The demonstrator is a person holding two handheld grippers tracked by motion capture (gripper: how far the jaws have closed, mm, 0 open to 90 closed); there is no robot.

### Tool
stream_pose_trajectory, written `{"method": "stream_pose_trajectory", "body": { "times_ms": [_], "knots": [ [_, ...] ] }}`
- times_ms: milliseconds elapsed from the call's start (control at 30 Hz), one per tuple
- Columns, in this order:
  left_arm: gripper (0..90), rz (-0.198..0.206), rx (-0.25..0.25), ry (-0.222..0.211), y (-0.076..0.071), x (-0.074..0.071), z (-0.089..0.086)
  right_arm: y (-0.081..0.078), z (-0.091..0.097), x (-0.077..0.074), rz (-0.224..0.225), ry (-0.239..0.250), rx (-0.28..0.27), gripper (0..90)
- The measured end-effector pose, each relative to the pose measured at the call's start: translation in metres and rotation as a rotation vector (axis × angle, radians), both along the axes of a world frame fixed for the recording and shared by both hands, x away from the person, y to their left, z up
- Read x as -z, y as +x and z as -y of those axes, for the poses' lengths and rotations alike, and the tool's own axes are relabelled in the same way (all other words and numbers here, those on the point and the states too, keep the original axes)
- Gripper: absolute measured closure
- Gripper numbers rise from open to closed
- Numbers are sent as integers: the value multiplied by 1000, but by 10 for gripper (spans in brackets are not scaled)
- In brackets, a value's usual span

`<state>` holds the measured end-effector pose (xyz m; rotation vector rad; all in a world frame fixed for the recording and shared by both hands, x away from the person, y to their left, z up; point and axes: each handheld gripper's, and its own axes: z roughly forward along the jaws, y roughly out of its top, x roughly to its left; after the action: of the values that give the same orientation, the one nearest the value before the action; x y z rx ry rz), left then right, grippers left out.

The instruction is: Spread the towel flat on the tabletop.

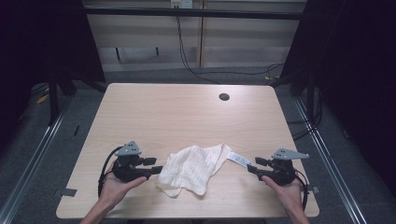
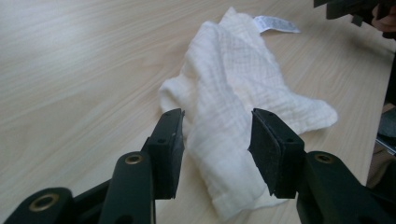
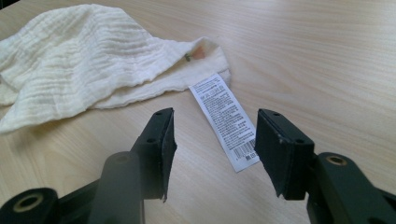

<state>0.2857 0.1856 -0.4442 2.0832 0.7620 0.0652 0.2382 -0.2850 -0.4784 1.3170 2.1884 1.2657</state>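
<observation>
The crumpled cloth (image 1: 194, 169) lies on the table (image 1: 177, 112) between both hand-held grippers. The left hand-held gripper (image 2: 217, 135) and right hand-held gripper (image 3: 215, 140) stand apart, empty. Pinching the label (image 3: 225, 120) alone risks tearing it.

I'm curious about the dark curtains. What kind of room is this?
Probably a lab or recording booth: a bare wooden table stands between dark curtains, cables run along the floor, and a person holds grippers beside a white cloth.

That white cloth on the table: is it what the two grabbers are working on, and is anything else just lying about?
In use:
- white cloth with its label
- left gripper, open
- right gripper, open

Lying about:
- table's round hole
- cables on the floor behind
</observation>
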Motion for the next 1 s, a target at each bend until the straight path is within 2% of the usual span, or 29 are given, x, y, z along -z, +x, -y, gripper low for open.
{"method": "stream_pose_trajectory", "body": {
  "times_ms": [67, 100, 200, 233, 267, 300, 333, 400, 433, 467, 500, 533, 567, 633, 667, 700, 767, 933, 1000],
  "knots": [
    [542, 13, 14, 12, 4, -4, 7, 0, -1, 0, 1, 7, -2, 476],
    [554, 26, 20, 10, 8, -8, 14, 0, -2, 0, 6, -6, 0, 480],
    [636, 27, 37, 9, 12, -9, 21, 1, 0, -1, 17, 0, 9, 491],
    [658, 33, 68, 20, 15, -8, 28, 1, 0, -1, 21, 0, 13, 491],
    [673, 33, 68, 20, 15, -8, 28, 1, 0, -1, 21, 0, 13, 491],
    [679, 12, 73, 8, 19, -2, 33, 1, -1, 0, 10, 4, 13, 489],
    [677, 3, 72, 15, 21, 3, 36, 1, -1, 0, 8, 1, 8, 489],
    [594, -15, 58, 48, 24, 13, 42, 0, -2, 1, 1, -1, -3, 486],
    [510, -21, 35, 85, 26, 19, 45, 1, -3, 1, 0, -6, -7, 486],
    [482, -21, 35, 85, 26, 19, 45, 1, -3, 1, 0, -6, -7, 486],
    [491, -42, 50, 100, 30, 30, 48, 0, -5, 1, 9, -8, -4, 486],
    [496, -42, 50, 100, 30, 30, 48, 0, -5, 1, 9, -8, -4, 486],
    [514, -62, 70, 101, 30, 37, 50, 1, -5, 0, 13, 0, -3, 486],
    [632, -56, 84, 108, 30, 39, 51, 2, -6, 2, 11, 7, -8, 485],
    [632, -58, 95, 122, 30, 41, 52, 2, -6, 2, 11, 7, -8, 485],
    [740, -50, 112, 143, 29, 43, 53, 3, -8, 3, 1, 5, -14, 483],
    [801, -58, 128, 160, 30, 45, 51, 3, -10, 4, -5, -15, -16, 483],
    [828, -69, 132, 162, 29, 46, 40, 2, -13, 4, -7, -27, -29, 483],
    [827, -74, 122, 164, 27, 46, 30, 2, -13, 4, -3, -22, -33, 482]
  ]
}}
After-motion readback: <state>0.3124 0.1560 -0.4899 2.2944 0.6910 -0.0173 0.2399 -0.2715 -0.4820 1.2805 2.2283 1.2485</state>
